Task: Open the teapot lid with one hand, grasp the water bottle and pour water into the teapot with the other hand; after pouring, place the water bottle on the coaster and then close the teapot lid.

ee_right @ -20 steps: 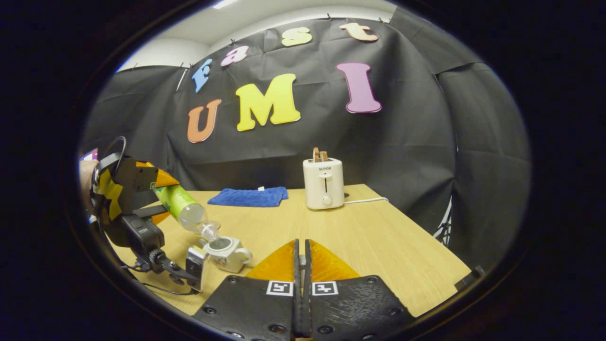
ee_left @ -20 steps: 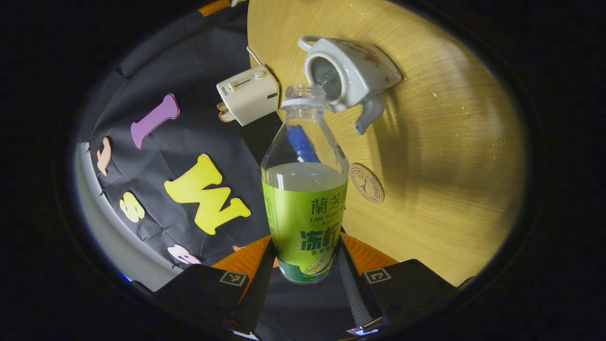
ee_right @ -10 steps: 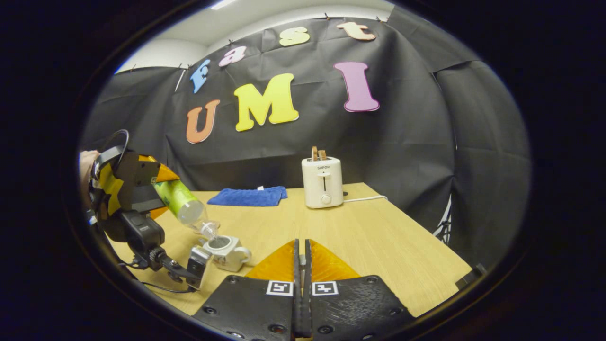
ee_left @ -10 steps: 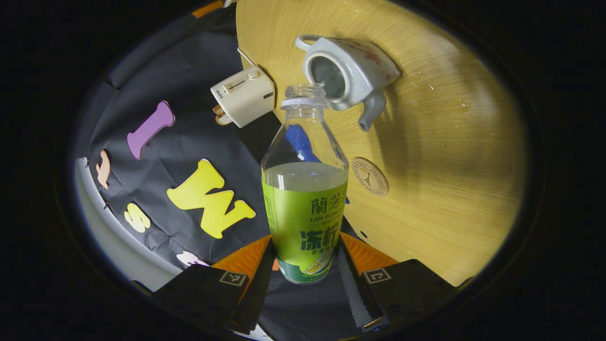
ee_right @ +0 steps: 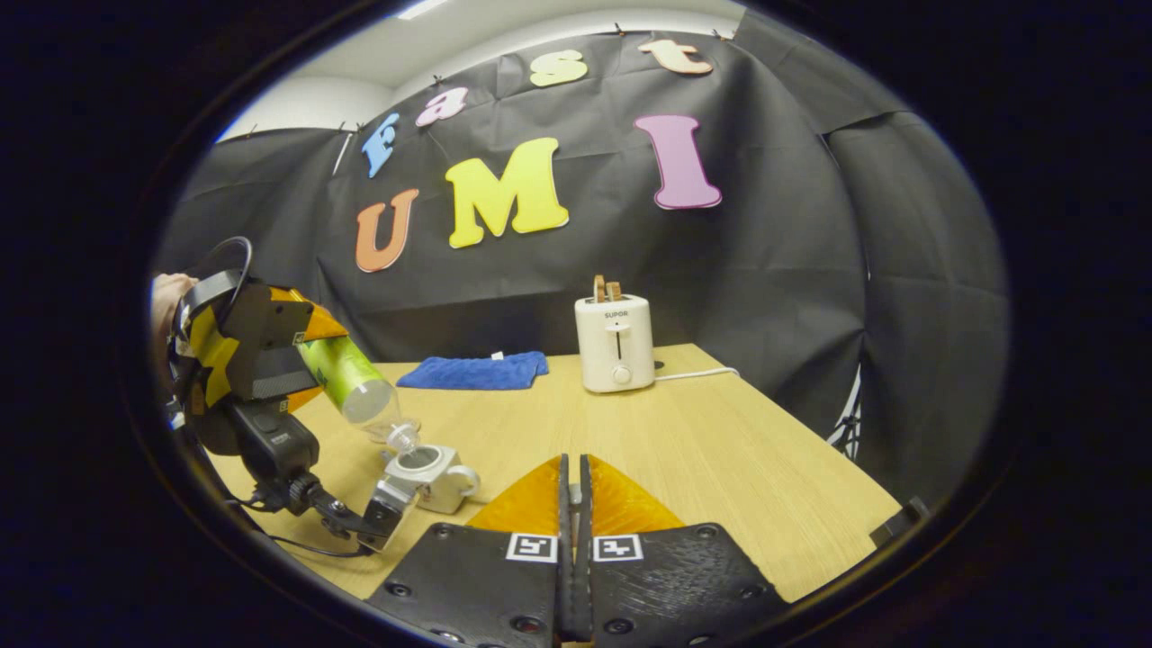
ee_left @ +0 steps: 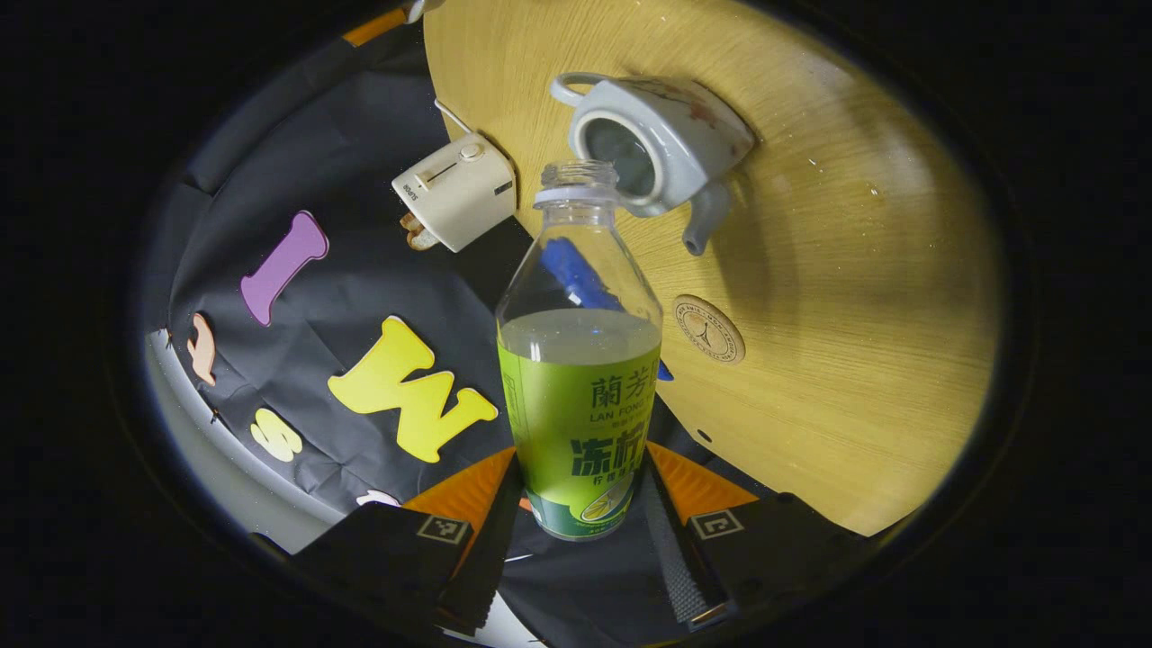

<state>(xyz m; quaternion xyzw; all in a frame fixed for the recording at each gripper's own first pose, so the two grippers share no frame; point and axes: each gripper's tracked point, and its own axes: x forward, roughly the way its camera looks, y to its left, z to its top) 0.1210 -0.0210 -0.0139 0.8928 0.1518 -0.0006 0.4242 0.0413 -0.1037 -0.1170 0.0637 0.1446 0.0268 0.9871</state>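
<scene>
Black hand-held gripper (ee_right: 573, 504) with square markers, screws, orange panels.

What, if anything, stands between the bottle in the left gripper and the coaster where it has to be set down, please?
Nothing visible does. The water bottle is clamped in the left gripper and tilted over the open teapot; the coaster lies on bare table beside the teapot's spout, with nothing on it.

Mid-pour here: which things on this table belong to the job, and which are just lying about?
In the job:
- green-labelled clear plastic water bottle, held in the left gripper
- pale ceramic teapot, lid off
- round wooden coaster

Lying about:
- white toaster with its cord
- folded blue cloth

The right gripper is shut; whether it holds the lid cannot be told.
</scene>
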